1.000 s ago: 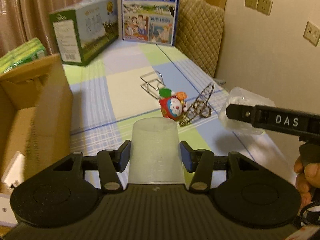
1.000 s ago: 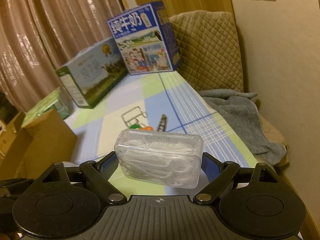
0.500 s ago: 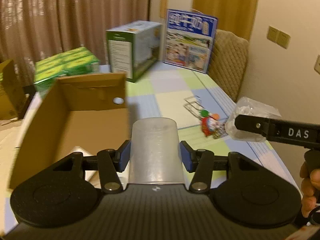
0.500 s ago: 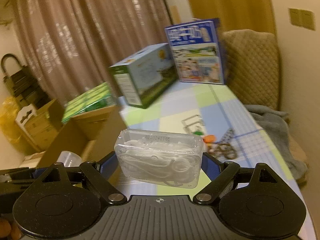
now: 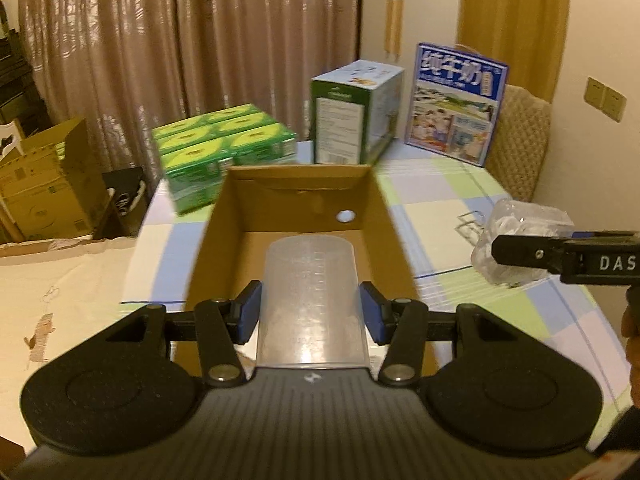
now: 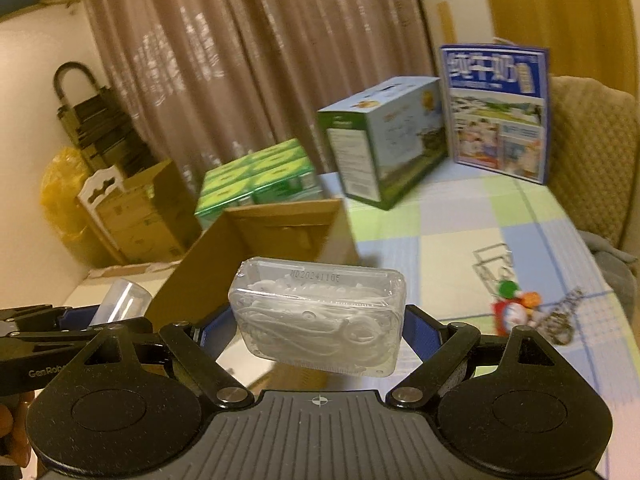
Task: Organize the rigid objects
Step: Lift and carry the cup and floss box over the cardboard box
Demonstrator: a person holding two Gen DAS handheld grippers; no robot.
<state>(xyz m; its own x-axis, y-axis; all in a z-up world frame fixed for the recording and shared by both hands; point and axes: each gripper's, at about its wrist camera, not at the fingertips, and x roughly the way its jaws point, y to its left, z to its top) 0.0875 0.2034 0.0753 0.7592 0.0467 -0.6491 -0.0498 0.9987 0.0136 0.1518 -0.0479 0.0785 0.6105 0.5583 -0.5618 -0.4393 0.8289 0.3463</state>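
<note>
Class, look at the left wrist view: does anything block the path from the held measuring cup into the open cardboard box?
Nothing visible does. The measuring cup sits directly before the open cardboard box, whose visible floor looks bare.

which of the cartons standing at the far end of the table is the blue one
The blue milk carton, farthest right, beside the quilted chair. The carton left of it is green and white.

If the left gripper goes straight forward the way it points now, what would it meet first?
Probably the open cardboard box. The left gripper, shut on a translucent measuring cup, points into the box, so the cup would likely reach the box's inside or far wall first; depth is unclear.
</note>
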